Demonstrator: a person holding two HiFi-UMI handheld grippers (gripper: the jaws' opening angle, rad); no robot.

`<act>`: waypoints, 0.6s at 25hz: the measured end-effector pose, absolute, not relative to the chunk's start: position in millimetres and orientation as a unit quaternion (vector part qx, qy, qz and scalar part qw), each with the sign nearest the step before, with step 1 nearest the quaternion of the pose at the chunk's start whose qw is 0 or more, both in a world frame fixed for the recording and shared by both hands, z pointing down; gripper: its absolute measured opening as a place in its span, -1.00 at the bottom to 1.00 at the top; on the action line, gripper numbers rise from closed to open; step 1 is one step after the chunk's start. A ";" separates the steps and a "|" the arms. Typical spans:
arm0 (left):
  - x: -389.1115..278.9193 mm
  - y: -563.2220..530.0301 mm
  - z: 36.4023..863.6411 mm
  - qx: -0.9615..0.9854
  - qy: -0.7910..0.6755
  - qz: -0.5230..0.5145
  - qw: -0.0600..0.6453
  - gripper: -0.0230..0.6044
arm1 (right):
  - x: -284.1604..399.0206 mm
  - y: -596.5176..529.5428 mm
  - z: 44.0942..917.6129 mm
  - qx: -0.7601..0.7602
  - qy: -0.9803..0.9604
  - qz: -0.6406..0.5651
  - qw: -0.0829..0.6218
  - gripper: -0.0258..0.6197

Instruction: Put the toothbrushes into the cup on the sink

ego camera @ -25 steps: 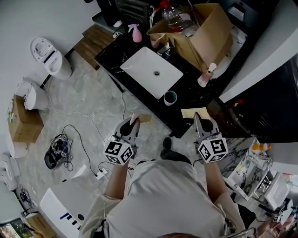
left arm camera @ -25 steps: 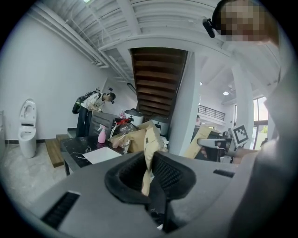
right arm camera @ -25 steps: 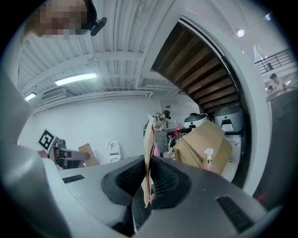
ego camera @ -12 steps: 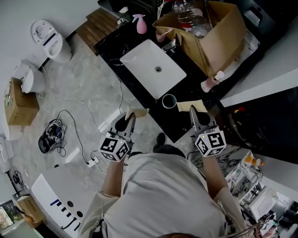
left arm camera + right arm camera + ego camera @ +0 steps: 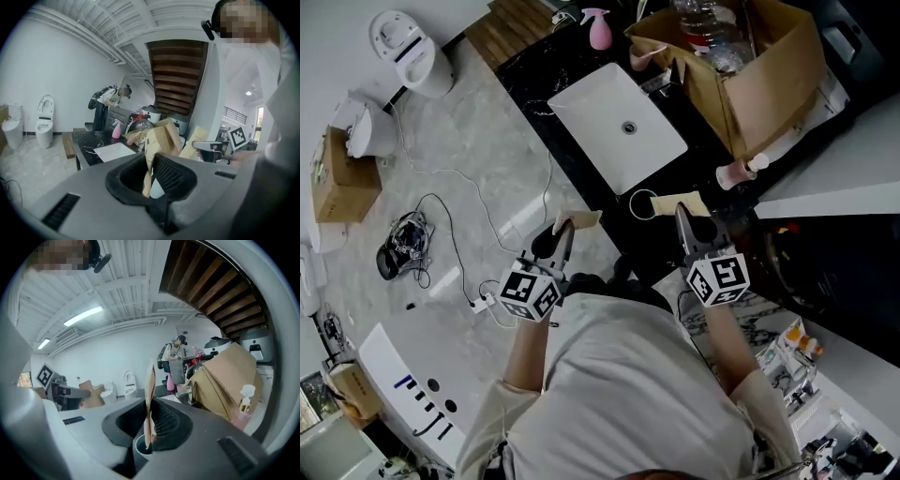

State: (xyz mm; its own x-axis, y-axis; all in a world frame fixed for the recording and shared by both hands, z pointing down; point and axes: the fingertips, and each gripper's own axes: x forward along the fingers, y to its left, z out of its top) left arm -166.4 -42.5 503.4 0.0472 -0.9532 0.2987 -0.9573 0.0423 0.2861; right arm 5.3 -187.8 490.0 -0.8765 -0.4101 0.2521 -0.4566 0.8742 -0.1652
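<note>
Two flat tan paper toothbrush packets are being pinched between pressed jaws: I am holding the left packet [image 5: 581,220] in the left gripper [image 5: 563,228] at the black stone counter [image 5: 530,75] edge, and the right packet [image 5: 694,203] in the right gripper [image 5: 680,214] just beside the round white-rimmed cup [image 5: 644,204], which is standing near the white rectangular sink [image 5: 600,112].

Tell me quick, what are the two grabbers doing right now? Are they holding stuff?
Left gripper: shut on a tan packet.
Right gripper: shut on a second tan packet, seen edge-on.
</note>
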 end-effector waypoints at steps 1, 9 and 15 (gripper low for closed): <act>-167.8 -44.2 504.6 0.692 -0.690 0.007 0.214 -0.78 | 2.1 -188.7 493.5 0.223 -0.962 0.112 0.108 -0.76; -173.3 -61.6 508.2 0.701 -0.679 0.013 0.217 -0.78 | -15.9 -189.6 523.9 0.217 -0.961 0.111 0.132 -0.76; -179.7 -71.1 507.8 0.714 -0.663 0.019 0.223 -0.78 | -24.4 -188.2 545.7 0.229 -0.953 0.120 0.162 -0.76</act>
State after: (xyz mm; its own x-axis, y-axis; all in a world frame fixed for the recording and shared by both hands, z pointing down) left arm -179.7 -71.1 507.8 0.1204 -0.9387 0.3231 -0.9556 -0.0215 0.2937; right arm -24.4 -188.2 545.7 -0.8433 -0.3967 0.3625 -0.4740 0.8670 -0.1539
